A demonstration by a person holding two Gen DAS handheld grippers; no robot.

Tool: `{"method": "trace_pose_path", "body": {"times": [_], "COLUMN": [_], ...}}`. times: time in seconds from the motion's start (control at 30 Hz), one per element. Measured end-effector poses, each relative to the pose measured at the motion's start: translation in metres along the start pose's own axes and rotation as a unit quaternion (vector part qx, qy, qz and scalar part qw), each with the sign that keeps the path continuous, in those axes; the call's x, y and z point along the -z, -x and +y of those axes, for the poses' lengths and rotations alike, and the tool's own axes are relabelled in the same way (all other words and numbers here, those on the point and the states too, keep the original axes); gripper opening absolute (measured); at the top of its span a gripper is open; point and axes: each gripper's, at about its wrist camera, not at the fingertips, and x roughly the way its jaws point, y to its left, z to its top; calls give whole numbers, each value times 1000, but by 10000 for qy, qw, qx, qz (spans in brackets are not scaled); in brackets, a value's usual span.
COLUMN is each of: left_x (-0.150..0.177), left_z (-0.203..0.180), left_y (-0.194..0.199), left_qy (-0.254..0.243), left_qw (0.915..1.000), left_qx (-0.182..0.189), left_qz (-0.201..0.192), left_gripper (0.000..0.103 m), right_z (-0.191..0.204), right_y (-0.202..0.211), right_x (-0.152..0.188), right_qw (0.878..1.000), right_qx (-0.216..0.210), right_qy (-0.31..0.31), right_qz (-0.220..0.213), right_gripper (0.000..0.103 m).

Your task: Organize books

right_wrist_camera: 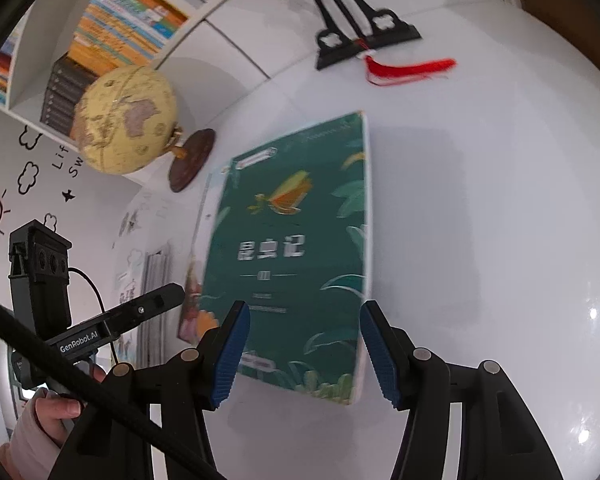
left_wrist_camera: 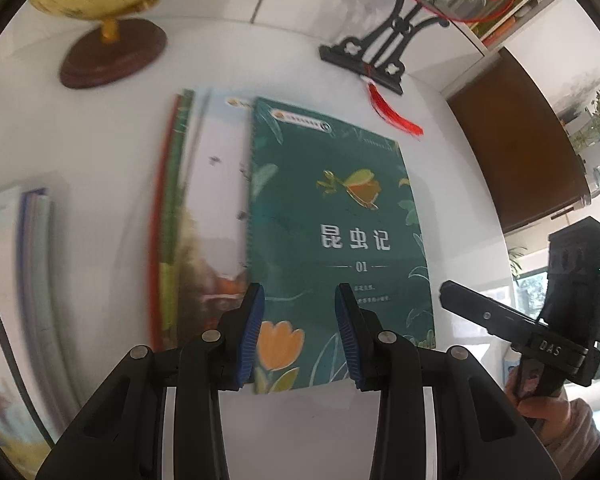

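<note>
A green book (left_wrist_camera: 332, 220) with white characters and an orange tulip lies flat on the white table (left_wrist_camera: 440, 168), partly on top of a picture book (left_wrist_camera: 216, 208) with red and green spines beside it. My left gripper (left_wrist_camera: 300, 328) hovers over the green book's near edge, open, with nothing between its blue pads. In the right wrist view the same green book (right_wrist_camera: 296, 240) lies ahead of my right gripper (right_wrist_camera: 306, 348), which stands open, wider, above the book's near right corner. Both views are blurred.
A yellow globe (right_wrist_camera: 128, 120) on a brown base stands at the back left. A black fan stand (right_wrist_camera: 364, 36) with a red tassel is behind the books. More books (left_wrist_camera: 32, 280) lie at the far left. A bookshelf (right_wrist_camera: 120, 20) hangs above.
</note>
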Motion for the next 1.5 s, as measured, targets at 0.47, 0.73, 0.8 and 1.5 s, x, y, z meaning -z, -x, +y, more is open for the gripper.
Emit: {"method": "trace_pose_path", "body": {"times": [0.47, 0.73, 0.8, 1.5], "left_x": [-4, -4, -2, 16], "left_z": [-3, 9, 9, -14], "left_y": [-14, -16, -16, 7], "left_qy": [60, 240, 255, -79], "left_qw": [9999, 9995, 9996, 9980], "left_qx": [-135, -134, 78, 500], "left_qz": [71, 137, 131, -384], "left_gripper": [36, 50, 64, 29], "right_z": [-31, -31, -31, -33], "right_y": [-21, -23, -24, 15], "right_x": [-2, -2, -1, -6], "right_qw": [9986, 9977, 9970, 9911], "right_qx": [-219, -386, -474, -1235], "right_qy": [-441, -506, -566, -484], "right_qz": [194, 225, 230, -143], "right_gripper": [56, 57, 57, 22]}}
